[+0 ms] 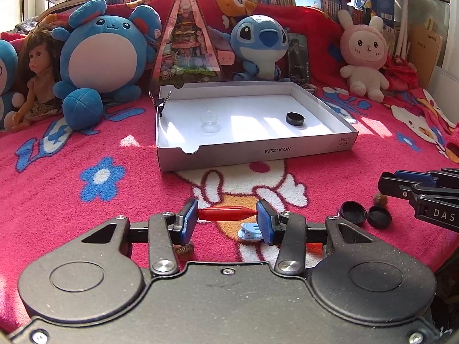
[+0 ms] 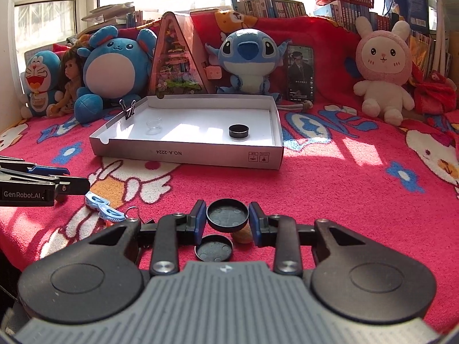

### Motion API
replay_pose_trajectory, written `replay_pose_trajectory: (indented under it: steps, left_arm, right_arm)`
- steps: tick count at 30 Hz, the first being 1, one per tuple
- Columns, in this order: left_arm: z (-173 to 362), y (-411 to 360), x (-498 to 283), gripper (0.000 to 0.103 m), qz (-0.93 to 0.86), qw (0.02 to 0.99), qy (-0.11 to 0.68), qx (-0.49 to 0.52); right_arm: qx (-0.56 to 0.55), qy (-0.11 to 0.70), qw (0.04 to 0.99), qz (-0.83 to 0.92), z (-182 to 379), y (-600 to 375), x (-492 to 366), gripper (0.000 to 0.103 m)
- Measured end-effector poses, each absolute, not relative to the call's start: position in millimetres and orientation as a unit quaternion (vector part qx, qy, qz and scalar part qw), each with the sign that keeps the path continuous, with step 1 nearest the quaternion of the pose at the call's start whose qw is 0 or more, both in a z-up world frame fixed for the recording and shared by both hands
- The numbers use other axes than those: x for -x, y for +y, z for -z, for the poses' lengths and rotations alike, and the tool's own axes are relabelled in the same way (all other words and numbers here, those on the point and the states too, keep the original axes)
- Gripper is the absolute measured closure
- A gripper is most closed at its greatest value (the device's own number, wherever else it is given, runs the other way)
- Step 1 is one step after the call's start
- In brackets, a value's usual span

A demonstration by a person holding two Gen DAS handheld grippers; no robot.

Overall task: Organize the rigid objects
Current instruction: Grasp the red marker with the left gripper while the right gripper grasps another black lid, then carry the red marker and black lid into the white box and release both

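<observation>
In the left wrist view my left gripper [image 1: 228, 215] is shut on a red pen-shaped piece [image 1: 226, 212], which lies crosswise between the blue pads just above the blanket. A light blue clip [image 1: 249, 232] lies under it. In the right wrist view my right gripper [image 2: 227, 217] is shut on a black round lid [image 2: 227, 215], with a pad against each side. A second black lid [image 2: 213, 248] and a tan nut-like piece [image 2: 243, 236] lie below it. The white box [image 1: 258, 154] ahead holds a clear glass lid [image 1: 209, 120] and a black cap [image 1: 295, 119].
A binder clip [image 1: 160, 103] sits on the box's far left corner. Plush toys [image 2: 246, 57], a doll and a triangular toy case [image 1: 186, 43] line the back. Light blue clips [image 2: 106, 209] and a key ring [image 2: 132, 210] lie at the left, near my left gripper [image 2: 76, 177].
</observation>
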State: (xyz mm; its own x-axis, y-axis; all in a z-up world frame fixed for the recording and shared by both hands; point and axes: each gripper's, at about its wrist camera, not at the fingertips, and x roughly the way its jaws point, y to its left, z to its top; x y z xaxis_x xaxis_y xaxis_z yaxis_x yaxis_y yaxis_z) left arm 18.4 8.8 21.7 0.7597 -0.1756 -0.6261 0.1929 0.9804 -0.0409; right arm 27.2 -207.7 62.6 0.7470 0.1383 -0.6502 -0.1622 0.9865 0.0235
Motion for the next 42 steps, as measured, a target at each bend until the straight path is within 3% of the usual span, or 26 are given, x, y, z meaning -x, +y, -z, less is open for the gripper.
replay_pose_trajectory:
  steps: [42]
  left_arm:
    - [-60, -6, -121, 0.061, 0.096, 0.944, 0.315, 0.019]
  right_arm:
    - [-0.025, 0.374, 0.924, -0.078, -70, -202, -131, 0.066]
